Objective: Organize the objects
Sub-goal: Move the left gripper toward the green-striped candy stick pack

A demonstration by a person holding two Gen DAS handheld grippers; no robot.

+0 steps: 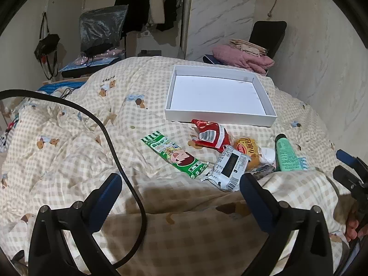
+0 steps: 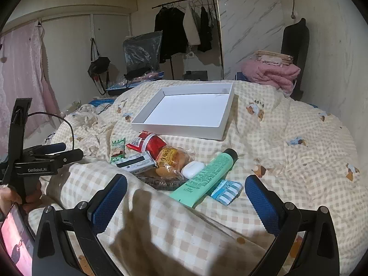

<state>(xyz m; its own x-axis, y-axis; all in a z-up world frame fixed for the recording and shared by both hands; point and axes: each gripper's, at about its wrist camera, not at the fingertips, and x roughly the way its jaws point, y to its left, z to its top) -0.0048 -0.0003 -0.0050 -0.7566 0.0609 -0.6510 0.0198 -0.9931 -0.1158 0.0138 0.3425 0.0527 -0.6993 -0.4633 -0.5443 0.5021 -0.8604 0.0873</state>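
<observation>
A white shallow box (image 1: pixel 271 117) (image 2: pixel 181 128) lies empty on the checked quilt. In front of it is a pile: a green snack bar (image 1: pixel 177 156) (image 2: pixel 117 148), a red packet (image 1: pixel 212 136) (image 2: pixel 149 143), a grey-white wrapper (image 1: pixel 230 169) (image 2: pixel 135 162), a bread bun in clear wrap (image 1: pixel 247 150) (image 2: pixel 170 158), a white earbud case (image 1: pixel 268 155) (image 2: pixel 192 169), a green tube (image 1: pixel 286 155) (image 2: pixel 204 179) and a small blue-striped sachet (image 2: pixel 226 191). My left gripper (image 1: pixel 181 184) is open and empty, short of the pile. My right gripper (image 2: pixel 185 187) is open and empty, near the tube.
A black cable (image 1: pixel 110 133) loops across the left wrist view. Pink folded blankets (image 2: pixel 269 71) and a black chair (image 2: pixel 295 39) stand behind the bed. A clothes rack (image 2: pixel 184 23) and bags stand at the back wall. A phone (image 2: pixel 16 234) shows at lower left.
</observation>
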